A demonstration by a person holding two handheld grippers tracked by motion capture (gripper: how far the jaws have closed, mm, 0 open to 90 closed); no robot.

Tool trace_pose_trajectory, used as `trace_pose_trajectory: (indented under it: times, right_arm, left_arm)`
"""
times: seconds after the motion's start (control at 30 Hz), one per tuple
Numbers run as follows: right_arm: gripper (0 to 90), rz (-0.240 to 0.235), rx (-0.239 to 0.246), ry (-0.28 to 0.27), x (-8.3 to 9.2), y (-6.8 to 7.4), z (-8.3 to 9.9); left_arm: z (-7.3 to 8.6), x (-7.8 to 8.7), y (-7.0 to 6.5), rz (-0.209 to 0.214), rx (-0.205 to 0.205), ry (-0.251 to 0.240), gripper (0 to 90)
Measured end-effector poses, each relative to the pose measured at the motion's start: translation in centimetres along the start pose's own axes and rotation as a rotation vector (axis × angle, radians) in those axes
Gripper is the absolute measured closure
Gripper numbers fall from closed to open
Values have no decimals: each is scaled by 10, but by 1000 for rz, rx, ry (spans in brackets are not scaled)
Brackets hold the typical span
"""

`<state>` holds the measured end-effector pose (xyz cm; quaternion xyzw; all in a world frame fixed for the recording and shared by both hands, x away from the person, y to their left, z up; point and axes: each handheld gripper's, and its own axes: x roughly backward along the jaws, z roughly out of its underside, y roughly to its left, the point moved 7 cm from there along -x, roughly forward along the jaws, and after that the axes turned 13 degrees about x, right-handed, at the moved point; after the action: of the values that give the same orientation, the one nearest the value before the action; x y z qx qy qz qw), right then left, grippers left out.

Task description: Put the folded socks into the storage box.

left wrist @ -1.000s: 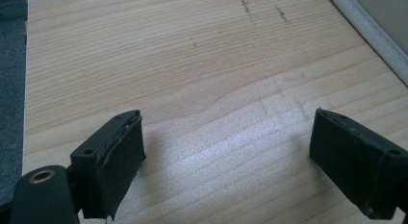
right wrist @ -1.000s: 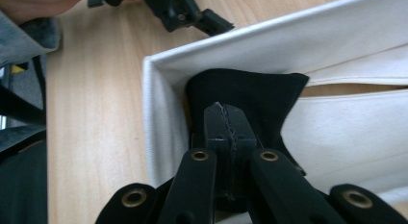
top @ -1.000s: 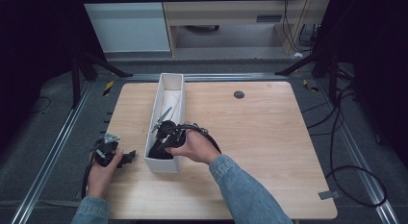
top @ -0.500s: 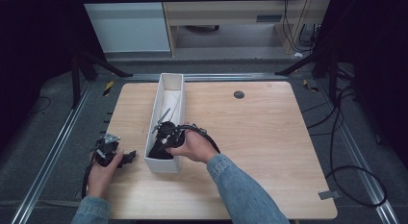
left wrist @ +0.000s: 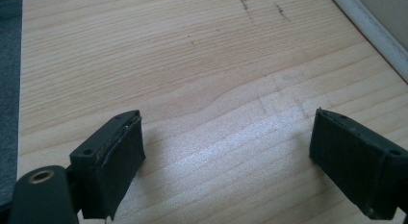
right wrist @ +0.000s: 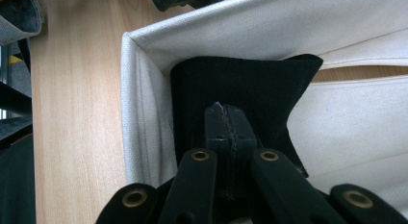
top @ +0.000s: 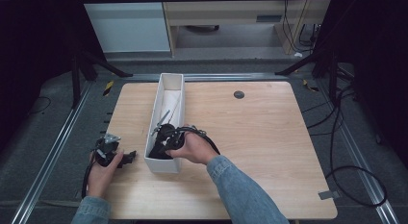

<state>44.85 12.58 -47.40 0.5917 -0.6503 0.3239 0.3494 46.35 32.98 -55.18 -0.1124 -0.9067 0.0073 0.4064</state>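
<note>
Right gripper (right wrist: pixel 226 125) inside white fabric bin (top: pixel 159 162).
Its jaws are closed against a black cloth (right wrist: pixel 240 84) at the bin's near corner. Left gripper (left wrist: pixel 226 156), jaws open and empty, rests beside the bin.

A round black grommet (top: pixel 239 94) sits in the wooden counter (top: pixel 269 152); beyond the counter stands a white cabinet (top: pixel 130 27), cables (top: pixel 346 137) beside it.

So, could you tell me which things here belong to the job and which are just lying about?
In the job:
- white fabric box
- black cloth, pinched by the right gripper

Lying about:
- left gripper, open over the table
- black round cap
</note>
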Motion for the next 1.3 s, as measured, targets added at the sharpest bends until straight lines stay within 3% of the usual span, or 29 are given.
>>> trace_pose_trajectory:
  times: [0.8,1.3]
  right_arm:
    - [900,-22,13,-21,7,4,1]
    - [900,35,-6,-106,29,-4,2]
  left_arm:
    - [1,-2,1,16,16,-1,83]
    - [2,-5,1,25,14,-20,31]
